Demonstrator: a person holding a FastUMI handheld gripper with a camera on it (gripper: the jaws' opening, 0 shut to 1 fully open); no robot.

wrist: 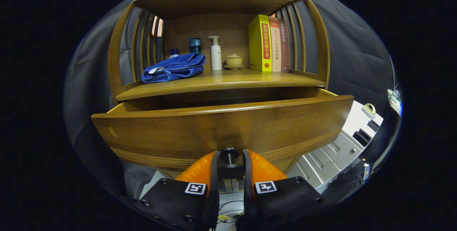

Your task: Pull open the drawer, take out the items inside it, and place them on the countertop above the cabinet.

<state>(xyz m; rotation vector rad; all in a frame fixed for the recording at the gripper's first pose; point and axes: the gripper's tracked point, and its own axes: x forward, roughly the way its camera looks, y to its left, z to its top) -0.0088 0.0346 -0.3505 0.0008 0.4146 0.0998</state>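
Observation:
A wooden drawer (pixel 221 131) stands pulled out from the cabinet, its curved front panel facing me. Its dark knob (pixel 230 163) sits between my two fingers, and my gripper (pixel 230 159) is shut on it. The drawer's inside is hidden behind the front panel. Above the drawer lies the wooden countertop (pixel 228 81), a shelf with slatted sides. A folded blue towel (pixel 175 67) lies on its left part.
On the countertop stand a white pump bottle (pixel 215 53), a blue cup (pixel 195 45), a small lidded bowl (pixel 234 61) and three upright books (pixel 268 43). A grey-white unit (pixel 339 149) with cables sits low to the right of the drawer.

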